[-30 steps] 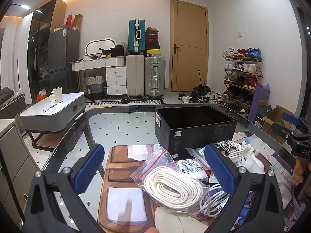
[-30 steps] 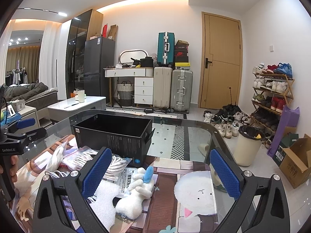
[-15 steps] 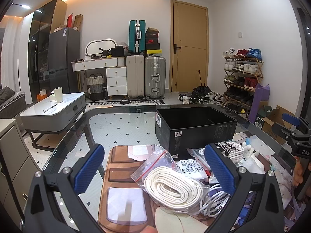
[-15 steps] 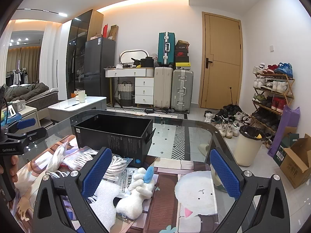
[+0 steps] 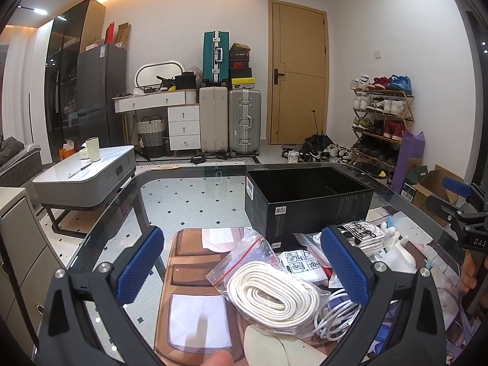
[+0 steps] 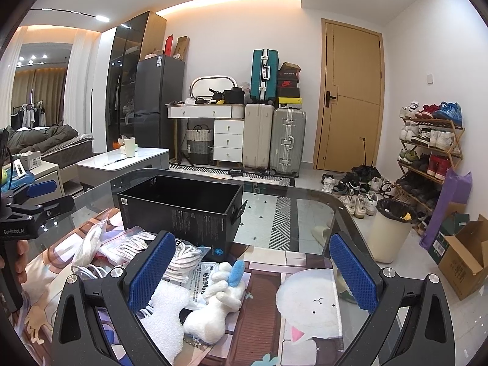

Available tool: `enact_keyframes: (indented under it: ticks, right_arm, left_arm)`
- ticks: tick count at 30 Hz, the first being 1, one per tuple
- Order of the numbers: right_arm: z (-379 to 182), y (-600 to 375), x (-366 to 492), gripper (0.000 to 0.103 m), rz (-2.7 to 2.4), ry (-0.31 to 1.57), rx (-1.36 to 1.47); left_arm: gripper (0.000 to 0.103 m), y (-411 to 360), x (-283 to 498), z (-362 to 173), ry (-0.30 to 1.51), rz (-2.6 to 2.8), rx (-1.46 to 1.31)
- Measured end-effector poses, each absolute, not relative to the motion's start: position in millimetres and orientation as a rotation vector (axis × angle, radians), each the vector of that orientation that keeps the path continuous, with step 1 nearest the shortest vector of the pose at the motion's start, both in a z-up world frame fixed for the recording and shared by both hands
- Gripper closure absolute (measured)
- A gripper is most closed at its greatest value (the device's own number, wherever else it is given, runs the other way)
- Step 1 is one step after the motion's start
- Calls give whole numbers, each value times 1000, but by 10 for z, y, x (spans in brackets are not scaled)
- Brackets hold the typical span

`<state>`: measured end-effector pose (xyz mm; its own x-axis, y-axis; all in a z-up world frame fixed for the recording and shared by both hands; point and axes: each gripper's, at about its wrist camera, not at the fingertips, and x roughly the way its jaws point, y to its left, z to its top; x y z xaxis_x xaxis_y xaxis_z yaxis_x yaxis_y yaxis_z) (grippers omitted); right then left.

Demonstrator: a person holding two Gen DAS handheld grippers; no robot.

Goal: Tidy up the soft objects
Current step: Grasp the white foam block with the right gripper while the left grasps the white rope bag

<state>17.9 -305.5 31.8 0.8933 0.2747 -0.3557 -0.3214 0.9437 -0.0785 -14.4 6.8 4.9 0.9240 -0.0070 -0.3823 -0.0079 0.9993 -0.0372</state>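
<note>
An open black box (image 5: 308,201) stands on the glass table; it also shows in the right wrist view (image 6: 180,207). Before it lies a pile of soft things: a bagged coil of white rope (image 5: 268,296), white cable (image 5: 332,317), folded black-and-white socks (image 5: 363,233). In the right wrist view a white plush toy with a blue ear (image 6: 216,299), white foam (image 6: 166,311) and a printed packet (image 6: 204,277) lie on the mat. My left gripper (image 5: 244,270) is open and empty above the rope bag. My right gripper (image 6: 250,271) is open and empty above the plush.
A patterned mat (image 6: 308,305) covers the near part of the glass table (image 5: 189,195). A bin (image 6: 390,231) and a cardboard box (image 6: 463,256) stand on the floor to the right. A shoe rack (image 5: 381,122), suitcases and a low white table (image 5: 88,170) stand beyond.
</note>
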Motion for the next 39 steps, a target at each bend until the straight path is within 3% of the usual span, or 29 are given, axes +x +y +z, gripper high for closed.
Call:
enact_keyframes:
  ticks: [11, 29, 33, 39]
  right_arm:
    - [343, -2853, 446, 0, 396, 569, -232]
    - [116, -2549, 243, 1, 531, 724, -241]
    - [64, -2532, 329, 21, 547, 790, -217]
    - [36, -2539, 341, 26, 563, 825, -201]
  left_arm:
    - [0, -75, -8, 50, 580, -118, -24]
    - [0, -56, 327, -268, 856, -23, -101]
    - [0, -24, 374, -303, 891, -19, -166]
    - [0, -61, 413, -325, 924, -5, -184]
